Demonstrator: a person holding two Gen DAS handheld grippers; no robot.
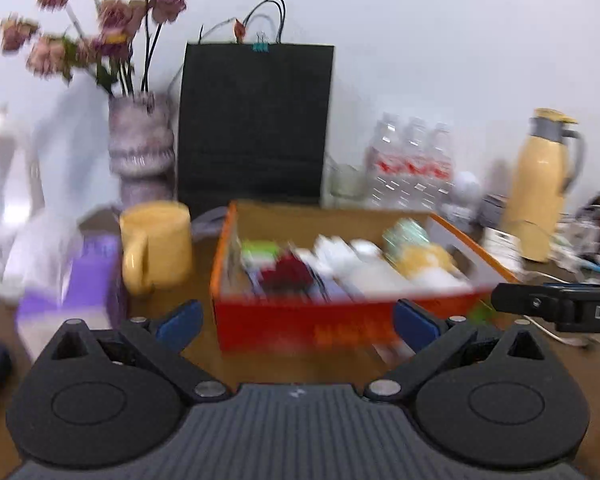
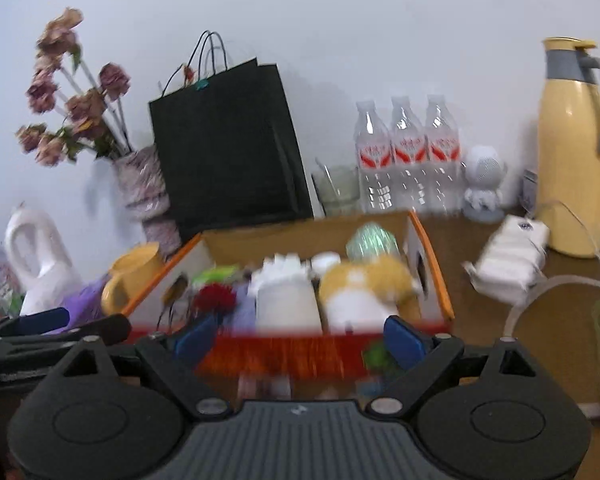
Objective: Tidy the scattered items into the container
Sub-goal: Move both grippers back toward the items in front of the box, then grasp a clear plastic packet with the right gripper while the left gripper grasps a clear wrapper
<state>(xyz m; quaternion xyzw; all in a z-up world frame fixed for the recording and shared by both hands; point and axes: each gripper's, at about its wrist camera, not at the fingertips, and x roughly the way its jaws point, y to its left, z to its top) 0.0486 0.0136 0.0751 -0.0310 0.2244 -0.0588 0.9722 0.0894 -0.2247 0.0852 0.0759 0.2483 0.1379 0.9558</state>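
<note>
The wooden table (image 2: 496, 320) carries everything, and straight ahead of both claws on it stands the orange cardboard box (image 1: 340, 320), its near wall facing them. The box already holds a good deal: a white roll-like item (image 2: 288, 300), a yellow-and-white plush toy (image 2: 364, 284), a red flower-like thing (image 2: 214, 296) and a pale green ball (image 2: 370, 240), all blurred. So much of the tidying looks done.

Left of the left claw (image 1: 296, 320), beside the box, stand a yellow mug (image 1: 156, 248) and a purple tissue pack (image 1: 84, 280); to the right of the right claw (image 2: 298, 340) a white charger block (image 2: 508, 260) with its cable lies loose on the wood. Just under the right claw's right fingertip a small green scrap (image 2: 376, 354) shows in front of the box, too blurred to name. Which of these are meant for the box I cannot tell.

Both claws stand wide apart and hold nothing; the box's near wall shows between their blue fingertips (image 1: 180, 322). The next pick is likely one of the loose pieces.
</note>
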